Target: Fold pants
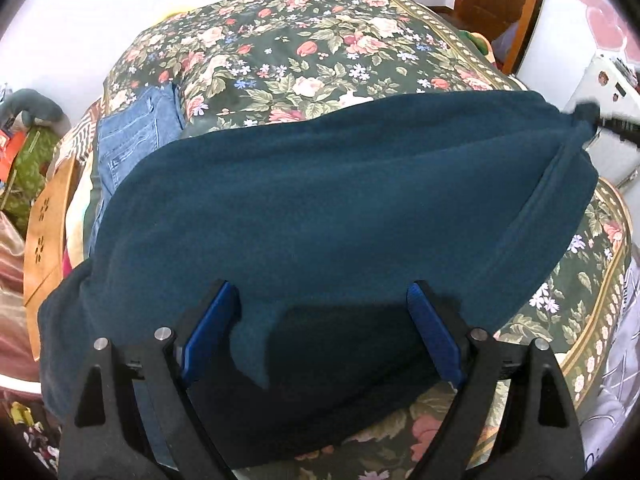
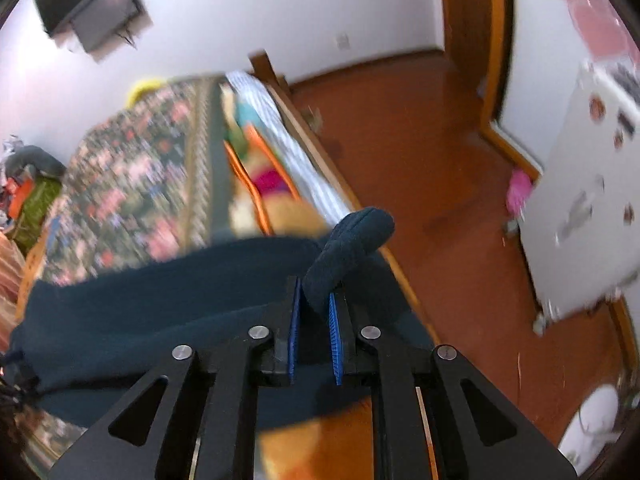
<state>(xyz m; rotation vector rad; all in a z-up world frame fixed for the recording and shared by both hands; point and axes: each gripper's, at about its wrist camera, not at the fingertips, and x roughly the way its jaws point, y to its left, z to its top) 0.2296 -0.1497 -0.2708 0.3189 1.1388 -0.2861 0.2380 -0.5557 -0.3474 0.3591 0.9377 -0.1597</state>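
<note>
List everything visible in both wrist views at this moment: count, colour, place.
pants: one, dark teal, spread across the bed
bedspread: one, dark green with flowers, covering the bed
jeans: one, blue, on the bed left of the pants
floor: one, red-brown, right of the bed
cabinet: one, white, standing on the floor
door frame: one, brown wood, far wall
left gripper: one, black with blue pads, open over the pants
right gripper: one, black with blue pads, shut on a pants corner
</note>
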